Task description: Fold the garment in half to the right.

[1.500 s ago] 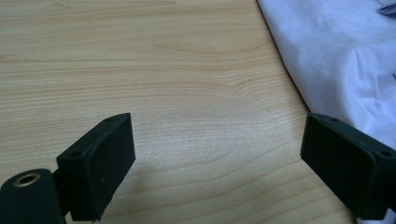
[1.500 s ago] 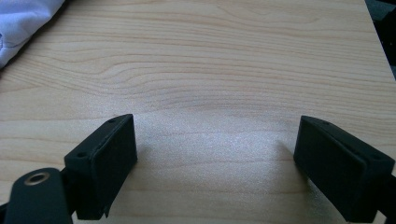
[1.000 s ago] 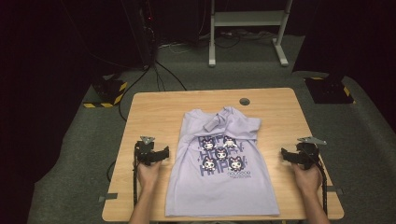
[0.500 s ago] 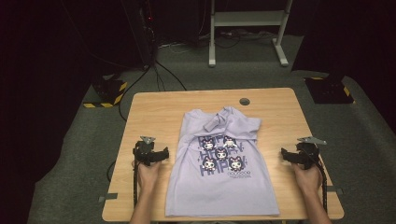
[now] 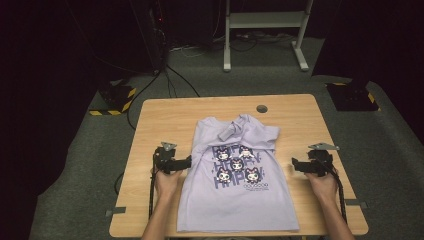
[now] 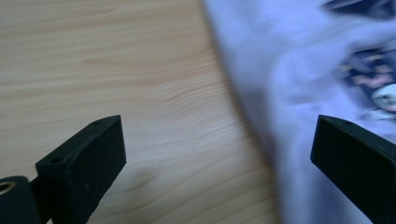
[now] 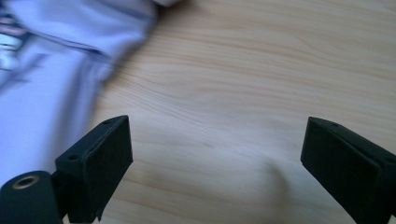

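Evidently the fold is just starting: the lilac T-shirt [image 5: 239,185] lies flat mid-table, the left gripper [image 5: 188,162] at its left edge, jaws just opened wide and empty. Right gripper [image 5: 296,166], likewise agape, stands off its right edge. Next, pinch both edges.

- The left gripper [image 5: 189,161] points inward, its jaws wide apart after just opening further, nothing between them.
- The right gripper [image 5: 294,165] points inward too, jaws spread wide and empty.
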Tool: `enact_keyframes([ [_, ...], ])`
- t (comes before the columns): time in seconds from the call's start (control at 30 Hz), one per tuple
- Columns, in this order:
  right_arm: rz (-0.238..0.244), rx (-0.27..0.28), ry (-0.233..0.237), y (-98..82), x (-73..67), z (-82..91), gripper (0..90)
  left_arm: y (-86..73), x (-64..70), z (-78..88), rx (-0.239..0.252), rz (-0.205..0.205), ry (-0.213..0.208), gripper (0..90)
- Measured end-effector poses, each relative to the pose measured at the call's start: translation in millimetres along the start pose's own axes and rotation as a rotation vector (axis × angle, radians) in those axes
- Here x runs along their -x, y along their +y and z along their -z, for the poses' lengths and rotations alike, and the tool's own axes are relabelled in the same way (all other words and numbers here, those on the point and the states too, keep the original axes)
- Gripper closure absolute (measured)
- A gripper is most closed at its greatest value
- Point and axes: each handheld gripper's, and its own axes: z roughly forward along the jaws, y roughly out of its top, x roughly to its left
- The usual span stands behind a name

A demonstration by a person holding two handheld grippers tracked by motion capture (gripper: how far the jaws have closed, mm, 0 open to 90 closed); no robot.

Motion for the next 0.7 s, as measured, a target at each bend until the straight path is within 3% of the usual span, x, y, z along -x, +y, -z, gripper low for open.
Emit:
enact_keyframes([
  [0.03, 0.010, 0.004, 0.022, 2.9, -7.8, -0.8, 9.0, 1.9, 5.7, -0.7, 0.015, -0.005, -0.014, 4.1],
  [0.1, 0.041, 0.006, 0.062, 8.4, -23.1, -3.4, 9.6, 6.7, 16.5, -4.2, 0.001, -0.014, -0.052, 4.8],
  [0.17, 0.070, 0.008, 0.099, 13.2, -37.9, -6.9, 10.7, 10.4, 30.0, -6.7, 0.003, -0.044, -0.071, 4.7],
  [0.3, 0.109, 0.019, 0.178, 19.3, -65.7, -11.9, 13.4, 16.1, 60.5, -9.1, 0.012, -0.110, -0.160, 5.2],
  [0.4, 0.134, 0.020, 0.225, 22.9, -83.4, -15.1, 14.0, 18.0, 82.7, -14.5, -0.009, -0.167, -0.202, 5.7],
  [0.53, 0.170, 0.013, 0.265, 26.3, -104.5, -21.1, 15.2, 16.9, 103.4, -27.4, -0.053, -0.224, -0.202, 5.9],
  [0.7, 0.197, -0.016, 0.293, 24.6, -120.6, -31.8, 16.2, 12.1, 108.1, -43.4, -0.121, -0.236, -0.187, 6.0],
])
